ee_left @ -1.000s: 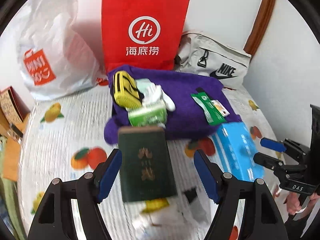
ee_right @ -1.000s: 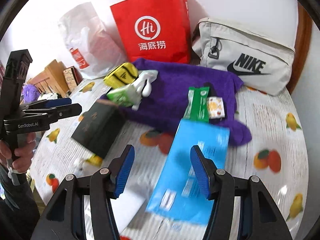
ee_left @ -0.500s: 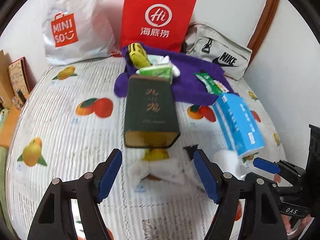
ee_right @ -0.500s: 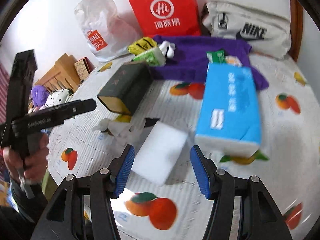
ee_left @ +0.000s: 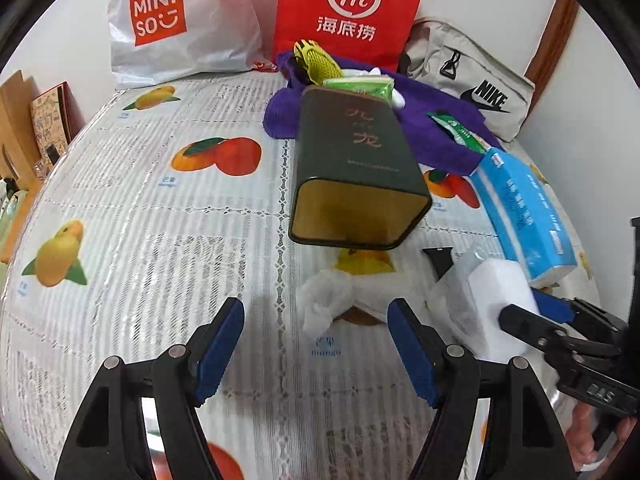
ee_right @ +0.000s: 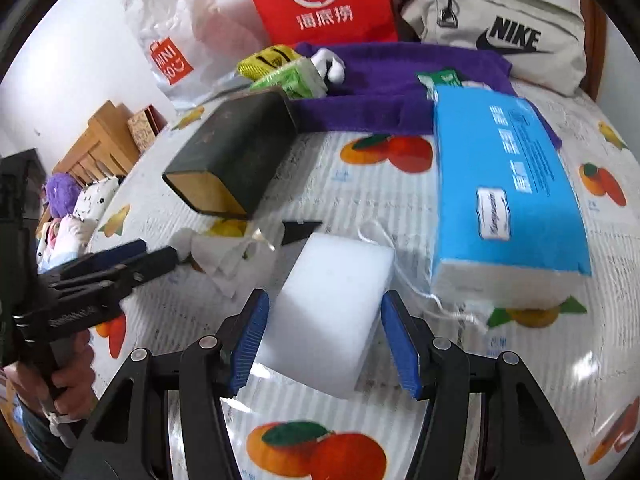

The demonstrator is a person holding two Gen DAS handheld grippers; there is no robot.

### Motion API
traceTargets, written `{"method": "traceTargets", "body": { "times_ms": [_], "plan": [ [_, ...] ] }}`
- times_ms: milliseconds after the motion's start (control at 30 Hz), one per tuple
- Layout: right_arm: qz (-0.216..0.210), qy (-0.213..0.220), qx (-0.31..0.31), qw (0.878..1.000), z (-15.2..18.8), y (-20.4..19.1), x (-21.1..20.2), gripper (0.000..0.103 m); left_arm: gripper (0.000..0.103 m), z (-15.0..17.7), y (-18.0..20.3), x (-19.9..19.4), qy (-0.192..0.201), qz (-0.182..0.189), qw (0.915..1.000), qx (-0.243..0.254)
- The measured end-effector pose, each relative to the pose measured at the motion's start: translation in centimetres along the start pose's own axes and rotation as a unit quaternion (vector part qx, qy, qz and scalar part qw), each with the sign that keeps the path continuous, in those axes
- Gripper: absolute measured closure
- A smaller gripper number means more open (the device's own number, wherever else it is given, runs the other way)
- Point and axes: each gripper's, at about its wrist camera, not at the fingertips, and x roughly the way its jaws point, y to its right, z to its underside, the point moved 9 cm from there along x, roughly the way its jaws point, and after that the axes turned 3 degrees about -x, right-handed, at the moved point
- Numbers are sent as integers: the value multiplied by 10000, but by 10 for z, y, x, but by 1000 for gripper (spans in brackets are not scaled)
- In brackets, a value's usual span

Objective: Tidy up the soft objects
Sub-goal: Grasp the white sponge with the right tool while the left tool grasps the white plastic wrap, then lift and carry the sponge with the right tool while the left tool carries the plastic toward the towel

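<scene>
Now right tongs spread wide around white sponge; left tongs wide, over bare tablecloth.

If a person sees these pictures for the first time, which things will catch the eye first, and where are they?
The bright red paper bag standing at the back against the wall stands out most, with the purple cloth spread just in front of it. Nearer, a dark green tin lies on the fruit-print tablecloth. The white sponge block sits between the open fingers of the right gripper.
</scene>
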Motion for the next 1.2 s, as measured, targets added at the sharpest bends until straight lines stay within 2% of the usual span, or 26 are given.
{"method": "traceTargets", "body": {
  "times_ms": [133,300,433,467,567,700,767,867,1000,1200],
  "plan": [
    [-97,16,-14,10000,2,3,1,47,30,-3,8,15,-29,-92,9997,211],
    [-218,145,-40,9996,7,6,-14,49,33,-4,20,26,96,-519,9966,635],
    [-358,262,-92,9990,11,4,-33,49,75,-5,28,22,156,-353,9968,696],
    [-414,294,-95,9987,12,4,-38,49,78,-5,29,22,135,-305,9970,694],
    [-402,372,-220,9983,18,3,-52,49,80,-1,27,17,110,-211,9978,623],
    [-85,407,-450,9981,38,17,-66,49,80,8,21,4,130,-98,9989,432],
    [110,398,-339,9986,46,34,-71,49,80,11,19,-3,147,-48,9994,324],
    [187,391,-110,9990,52,52,-75,49,80,14,19,-12,188,80,9996,188],
    [345,260,80,9990,60,69,-70,49,80,14,24,-27,328,30,9993,188],
    [264,202,224,9992,68,75,-68,49,80,10,33,-48,486,31,9986,208]
  ]
}}
